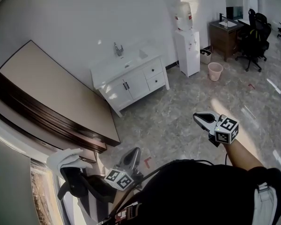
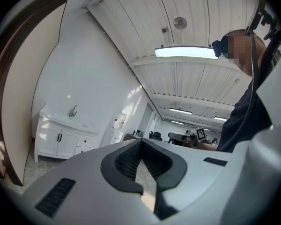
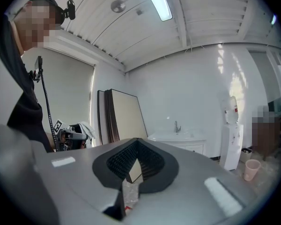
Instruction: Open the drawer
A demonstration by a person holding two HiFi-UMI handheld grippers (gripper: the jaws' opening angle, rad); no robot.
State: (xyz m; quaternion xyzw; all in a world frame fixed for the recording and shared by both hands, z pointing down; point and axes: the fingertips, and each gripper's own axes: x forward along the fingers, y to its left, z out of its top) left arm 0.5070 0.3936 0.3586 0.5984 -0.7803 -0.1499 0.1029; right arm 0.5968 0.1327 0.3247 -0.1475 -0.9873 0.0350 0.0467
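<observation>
Drawer not opened yet, well apart from you; your left gripper and right gripper both closed, empty. Approach and pull left.

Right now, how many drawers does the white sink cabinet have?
2: upper drawer and lower drawer, stacked at the cabinet's right end beside its doors; none seems hidden.

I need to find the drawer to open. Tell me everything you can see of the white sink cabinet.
The white sink cabinet stands on short legs on the grey stone-look floor, its back to the white wall. Its top carries a basin and a metal faucet. In the head view, two doors with dark handles are at left and two knobbed drawers at right, all shut.
</observation>
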